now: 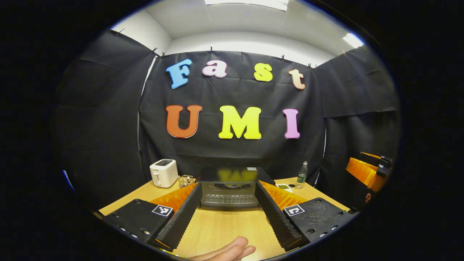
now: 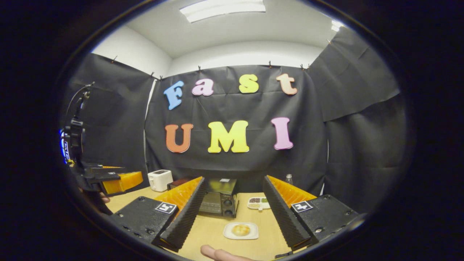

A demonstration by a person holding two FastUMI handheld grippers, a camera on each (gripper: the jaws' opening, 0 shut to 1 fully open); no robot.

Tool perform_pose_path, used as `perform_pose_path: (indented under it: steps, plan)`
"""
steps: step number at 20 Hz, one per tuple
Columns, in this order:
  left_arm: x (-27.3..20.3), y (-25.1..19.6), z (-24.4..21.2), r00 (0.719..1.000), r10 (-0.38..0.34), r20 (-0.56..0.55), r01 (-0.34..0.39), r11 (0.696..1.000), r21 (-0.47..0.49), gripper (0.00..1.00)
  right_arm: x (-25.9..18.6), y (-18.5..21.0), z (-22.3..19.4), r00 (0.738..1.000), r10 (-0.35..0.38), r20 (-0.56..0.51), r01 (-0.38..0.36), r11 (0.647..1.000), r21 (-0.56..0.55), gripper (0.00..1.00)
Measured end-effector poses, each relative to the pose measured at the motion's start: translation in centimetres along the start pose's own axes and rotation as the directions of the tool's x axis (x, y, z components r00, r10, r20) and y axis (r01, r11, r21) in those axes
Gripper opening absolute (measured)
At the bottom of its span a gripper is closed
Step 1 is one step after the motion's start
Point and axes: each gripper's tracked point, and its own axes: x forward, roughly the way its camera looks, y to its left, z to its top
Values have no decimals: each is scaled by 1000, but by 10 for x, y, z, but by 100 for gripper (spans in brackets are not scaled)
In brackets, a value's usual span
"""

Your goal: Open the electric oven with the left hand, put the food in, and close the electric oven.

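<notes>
The black electric oven (image 1: 228, 192) stands on the wooden table (image 1: 224, 228) with its door closed, straight ahead of my left gripper (image 1: 228, 185), which is open and holds nothing. In the right gripper view the oven (image 2: 219, 201) sits slightly left, knobs on its right side. A round bun on a white plate (image 2: 241, 230) lies on the table in front of it, between the fingers of my right gripper (image 2: 233, 181), which is open and above the table. The left gripper (image 2: 108, 179) hovers at the far left there.
A white toaster (image 1: 164, 173) and a small wire basket (image 1: 186, 180) stand left of the oven. A plastic bottle (image 1: 302, 175) and a divided dish (image 2: 258, 203) are to its right. Fingers of a hand (image 1: 228, 250) show at the bottom edge.
</notes>
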Motion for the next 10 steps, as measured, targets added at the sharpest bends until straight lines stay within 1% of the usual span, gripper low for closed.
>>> perform_pose_path:
  steps: [4,6,10]
  plan:
    - [52,7,-26,997,36,-71,-33,999,39,95,13,-11,-1,1000,-11,28,10,1000,23,96]
    - [83,5,-43,993,33,-109,-26,998,61,96,17,-20,2,998,-26,53,25,999,26,96]
    - [147,1,-80,980,31,-198,-17,997,75,96,23,-38,2,995,-39,93,37,999,23,96]
